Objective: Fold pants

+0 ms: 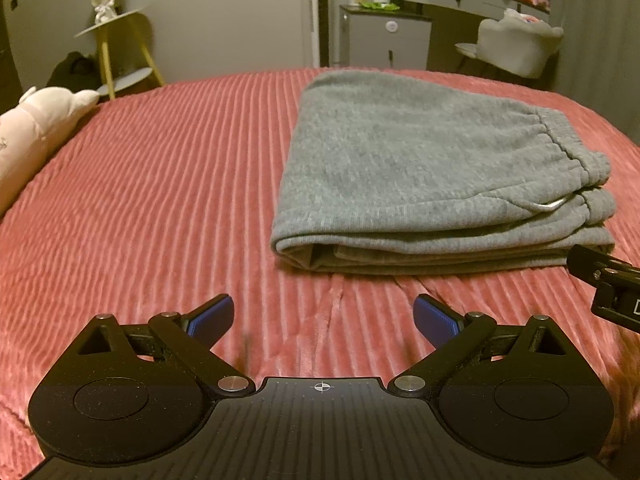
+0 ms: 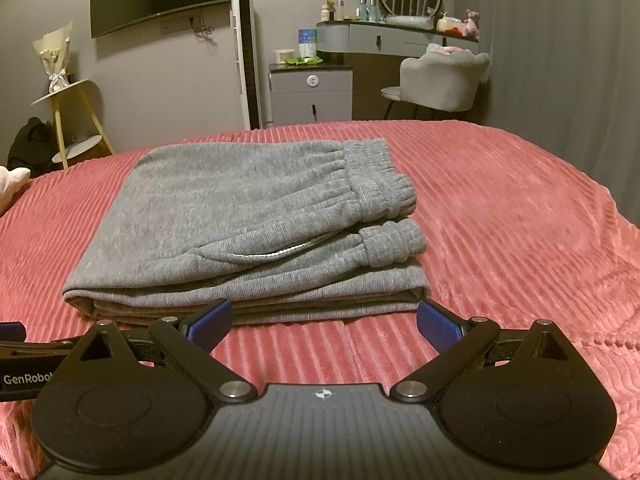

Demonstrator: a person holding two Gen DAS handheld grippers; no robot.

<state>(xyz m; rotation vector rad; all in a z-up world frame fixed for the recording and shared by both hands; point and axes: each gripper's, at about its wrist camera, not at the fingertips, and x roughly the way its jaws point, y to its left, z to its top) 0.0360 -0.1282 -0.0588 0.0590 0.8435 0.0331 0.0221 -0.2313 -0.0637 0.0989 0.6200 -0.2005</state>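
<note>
Left gripper (image 1: 323,316): I'm looking at a matte black body with ribbed top plate and a small white crosshair mark.
Left fingertips (image 1: 212,316): they're showing blue textured pads on black linkage arms.
Pivots: silver round screws are glinting at each joint, with triangular cut-outs in the outer links.
Right gripper (image 2: 325,320): it's looking the same, black with blue pads (image 2: 438,326).
Marking: white "GenRobo" lettering is showing on the black housing at the right view's left edge.

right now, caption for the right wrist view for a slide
Folded grey pants lie on a pink bedspread, open right gripper just short of them.
</note>
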